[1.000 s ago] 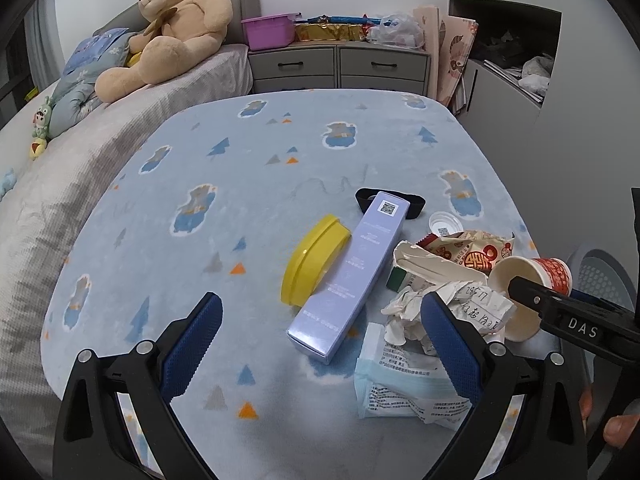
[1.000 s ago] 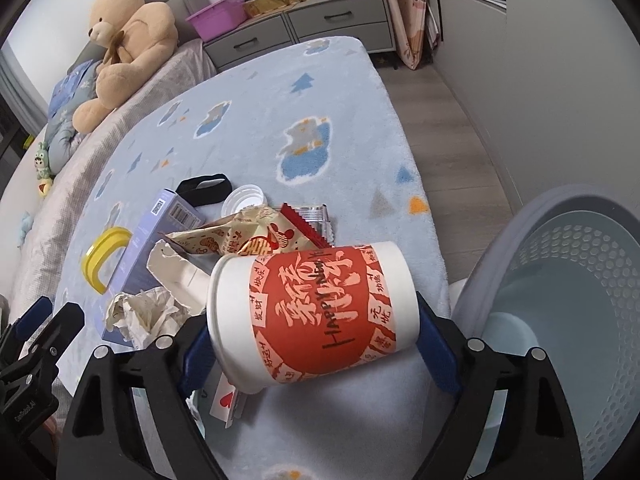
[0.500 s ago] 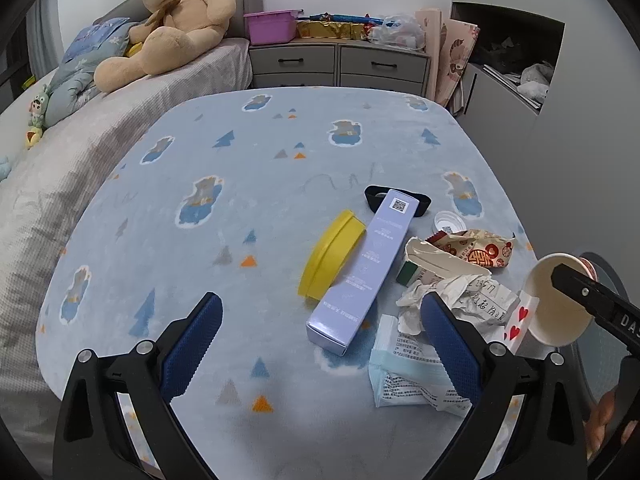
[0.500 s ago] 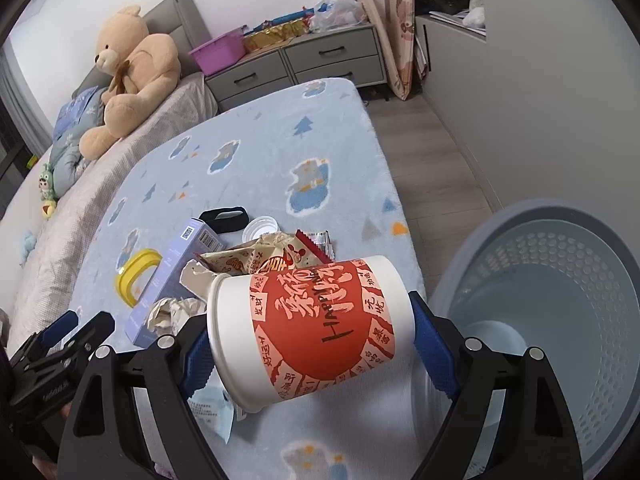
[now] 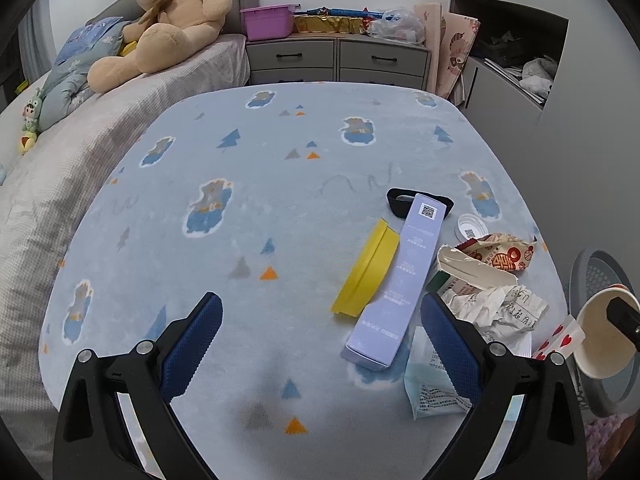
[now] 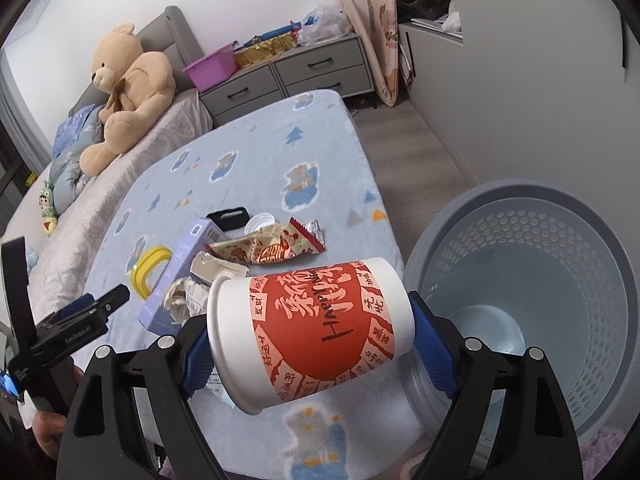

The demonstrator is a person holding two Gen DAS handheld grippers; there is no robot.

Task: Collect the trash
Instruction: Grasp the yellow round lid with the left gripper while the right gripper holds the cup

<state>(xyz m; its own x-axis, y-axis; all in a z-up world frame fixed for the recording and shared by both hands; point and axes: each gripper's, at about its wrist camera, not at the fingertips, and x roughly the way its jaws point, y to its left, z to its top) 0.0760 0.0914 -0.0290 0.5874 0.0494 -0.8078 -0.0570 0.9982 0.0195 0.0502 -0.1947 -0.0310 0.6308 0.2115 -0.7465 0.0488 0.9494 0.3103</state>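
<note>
Bedroom clutter frames the scene: a plush blue blanket (image 5: pixel 280 208) printed with bears and little trees covers the bed, and a teddy bear (image 5: pixel 172 20) slumps against the grey headboard beyond.

Over the last second the right tongs (image 6: pixel 312 334) have carried the paper cup (image 6: pixel 308 328) off the blanket and out past the bed's edge, so the cup now hangs on its side, pinched across its length between the blue pads, just beside the rim of the laundry-style bin (image 6: pixel 532 292) on the floor. A second ago it sat low among the litter; now the bin's mouth fills the right of the view. By my reading the first piece is nearly delivered, needing only a short carry over the opening and a release.

The left tongs (image 5: pixel 320 344) hover spread wide above the blanket, gripping nothing, and have drawn back a little from the pile.

The cup is stiff, smooth white card with a red printed band, light and easily crushed. The bin is grey plastic, round, its wall perforated with small holes, apparently empty. Remaining on the blanket: crumpled paper (image 5: pixel 500 312), a crinkly snack wrapper (image 5: pixel 500 250), a soft tissue pack (image 5: pixel 432 388), a long lilac carton (image 5: pixel 404 280), a yellow lid (image 5: pixel 368 268) and a white cap (image 5: pixel 470 228).
</note>
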